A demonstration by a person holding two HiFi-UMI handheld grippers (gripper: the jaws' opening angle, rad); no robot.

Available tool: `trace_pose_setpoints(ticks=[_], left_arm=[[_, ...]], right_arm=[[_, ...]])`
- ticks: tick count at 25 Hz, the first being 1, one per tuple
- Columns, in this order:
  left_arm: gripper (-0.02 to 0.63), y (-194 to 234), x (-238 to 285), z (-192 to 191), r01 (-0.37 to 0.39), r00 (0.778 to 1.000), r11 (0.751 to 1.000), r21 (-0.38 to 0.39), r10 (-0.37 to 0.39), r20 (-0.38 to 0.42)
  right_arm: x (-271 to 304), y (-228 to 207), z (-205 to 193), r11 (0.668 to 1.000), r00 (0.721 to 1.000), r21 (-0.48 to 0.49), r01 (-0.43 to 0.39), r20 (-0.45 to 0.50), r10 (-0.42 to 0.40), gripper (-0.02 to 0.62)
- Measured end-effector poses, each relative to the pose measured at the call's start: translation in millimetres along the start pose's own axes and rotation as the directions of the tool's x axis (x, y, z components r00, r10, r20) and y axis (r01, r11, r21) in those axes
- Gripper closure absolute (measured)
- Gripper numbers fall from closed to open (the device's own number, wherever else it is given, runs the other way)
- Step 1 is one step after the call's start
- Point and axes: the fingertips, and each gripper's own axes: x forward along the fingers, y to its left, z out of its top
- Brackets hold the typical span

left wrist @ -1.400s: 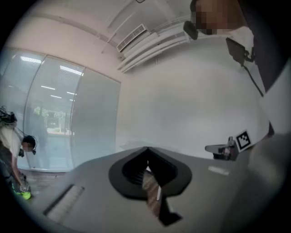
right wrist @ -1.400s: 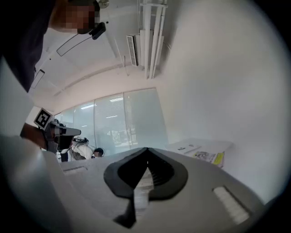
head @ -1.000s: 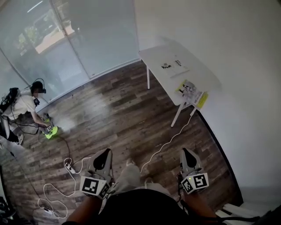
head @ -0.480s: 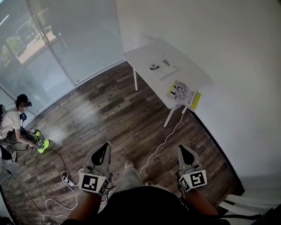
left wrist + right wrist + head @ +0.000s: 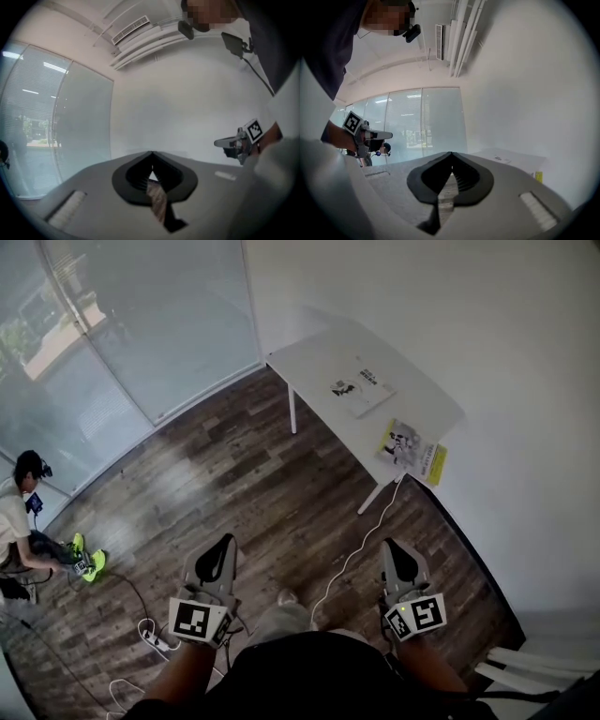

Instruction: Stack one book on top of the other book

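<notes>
A person stands on a dark wood floor [image 5: 244, 484] with a two-jaw gripper in each hand. Both tools point forward and about level, side by side and well apart. The left gripper [image 5: 223, 542] has its jaws pressed together, tip against tip, with nothing between them. The right gripper [image 5: 393, 546] is likewise closed and empty. A white cable [image 5: 354, 554] runs over the boards between the two, from near the person's feet up to the near corner of the table [image 5: 314, 360] ahead.

The two books lie flat, covers up, on that white table, well apart from both grippers and from each other. The yellow book [image 5: 411, 448] is the nearer, at the table's near end, ahead of the right gripper and slightly to its right. Its long axis runs left to right across the head view, dipping toward the wall, askew to the table's edges. The yellow strip along one short edge is at the wall end and looks to jut past the tabletop. The white book [image 5: 361, 390] lies farther up the table, near its middle, ahead between the grippers and closer to the right one's line. It sits cornerwise to the camera, and which of its sides is the longer cannot be told.

Beyond, a glass wall [image 5: 141, 324] meets the white wall at the room's corner. At far left another person [image 5: 14, 526] crouches on the floor beside a bright green object [image 5: 89, 563].
</notes>
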Motion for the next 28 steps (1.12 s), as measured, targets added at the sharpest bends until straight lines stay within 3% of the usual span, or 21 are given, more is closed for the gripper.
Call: trace_pose_setpoints(ticks=[4, 9, 18, 24, 28], left_arm=[[0.601, 27.5, 14.1, -1.1, 0.018, 1.0, 0.999, -0.031, -0.019, -0.016], [0.601, 57.4, 33.4, -7.7, 0.038, 0.999, 0.999, -0.016, -0.038, -0.018], [0.601, 75.4, 78.0, -1.6, 0.033, 0.999, 0.996, -0.086, -0.032, 0.008], [0.601, 117.5, 110.4, -2.6, -0.03, 0.998, 1.0, -0.005, 0.03, -0.047], [0.601, 135.6, 145.2, 12.9, -0.029, 0.999, 1.0, 0.002, 0.029, -0.02]], right_arm=[[31.8, 9.8, 2.4, 1.0, 1.0, 0.019, 0.017, 0.002, -0.017, 0.594], [53.8, 16.7, 3.9, 0.999, 0.999, 0.024, 0.045, -0.005, -0.045, 0.594], [100.5, -12.8, -7.2, 0.997, 0.998, 0.051, 0.057, -0.04, -0.055, 0.594], [170.9, -35.2, -4.1, 0.996, 1.0, 0.087, 0.016, -0.017, -0.014, 0.594], [218.2, -50.4, 3.8, 0.995, 1.0, 0.098, -0.011, 0.007, 0.011, 0.594]])
